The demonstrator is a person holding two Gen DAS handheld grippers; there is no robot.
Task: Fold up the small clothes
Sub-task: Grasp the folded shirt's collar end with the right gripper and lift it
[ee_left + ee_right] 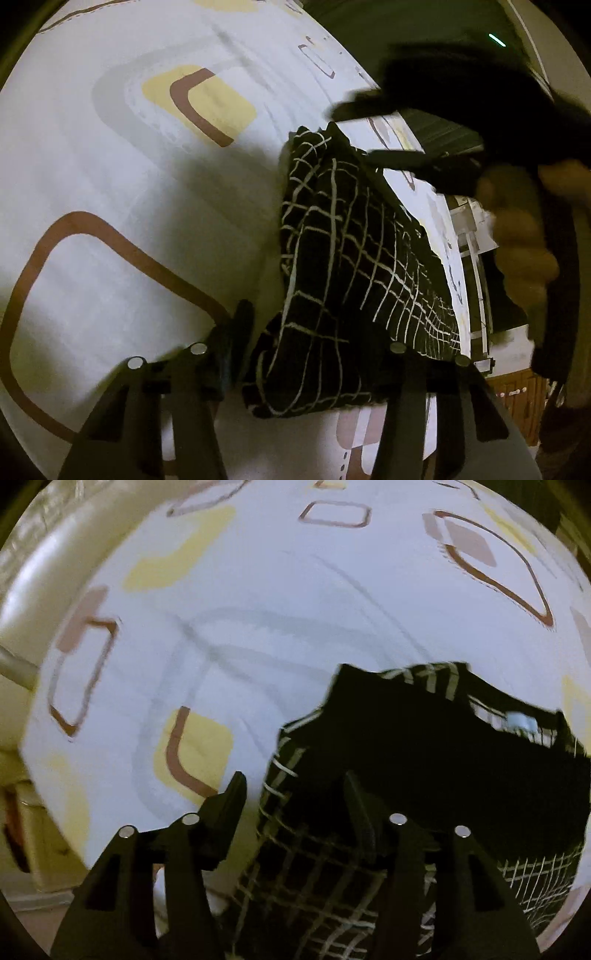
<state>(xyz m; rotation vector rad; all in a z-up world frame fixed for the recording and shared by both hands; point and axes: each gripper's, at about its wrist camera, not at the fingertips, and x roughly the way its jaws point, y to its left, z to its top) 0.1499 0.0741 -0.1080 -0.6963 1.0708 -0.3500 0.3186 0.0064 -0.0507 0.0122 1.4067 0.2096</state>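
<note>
White bedsheet (110,221) printed with brown and yellow rounded squares carries the black garment with white grid lines (351,258), bunched in a ridge; left gripper (317,332) and right gripper (295,794) both spread wide, fabric lying between each pair of fingers.

A bed covered by a white sheet (122,206) printed with rounded squares in pale yellow, brown outline and faint grey carries everything. A black cloth with a white grid pattern (343,266) lies on the sheet, bunched and partly raised off it in folds. In the right wrist view it sits near the sheet's (280,602) lower right
</note>
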